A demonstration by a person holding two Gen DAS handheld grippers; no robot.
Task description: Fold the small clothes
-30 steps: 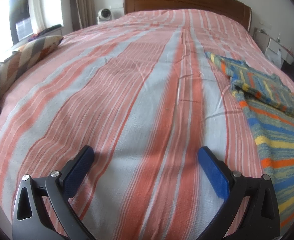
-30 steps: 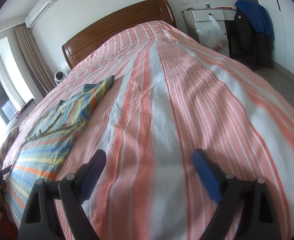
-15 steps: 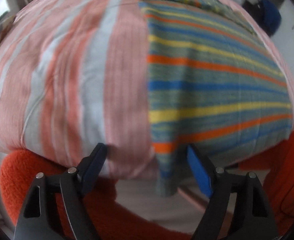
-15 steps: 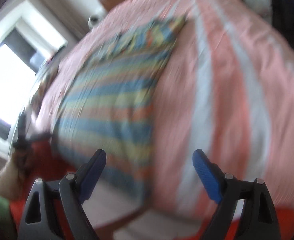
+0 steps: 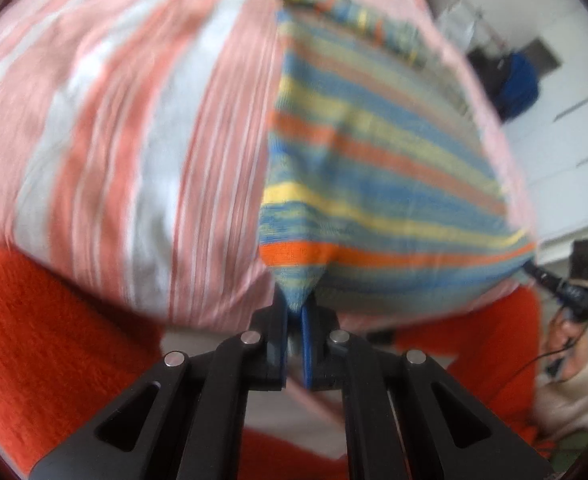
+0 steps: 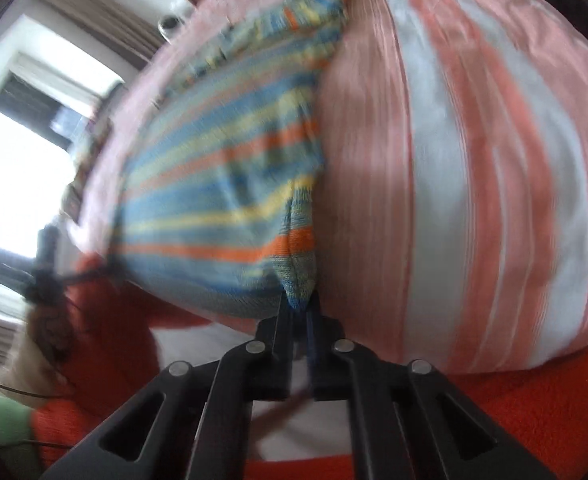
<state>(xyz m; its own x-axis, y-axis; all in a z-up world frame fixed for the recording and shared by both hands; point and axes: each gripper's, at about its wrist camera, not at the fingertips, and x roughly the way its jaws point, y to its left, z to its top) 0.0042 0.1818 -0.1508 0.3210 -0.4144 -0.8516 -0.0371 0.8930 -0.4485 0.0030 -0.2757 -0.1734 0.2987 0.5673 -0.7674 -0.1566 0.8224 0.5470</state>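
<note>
Knitwear in blue, yellow and orange stripes, a small striped sweater (image 5: 374,168), was laid on the pink-and-white striped bedspread (image 5: 133,128) near the foot edge of the bed. Its near left hem corner was pinched between the closed pads of the left gripper (image 5: 294,312), and its near right hem corner was clamped by the closed right gripper (image 6: 300,308). Both views were blurred. Orange sleeves (image 5: 53,340) were seen below the bed edge
</note>
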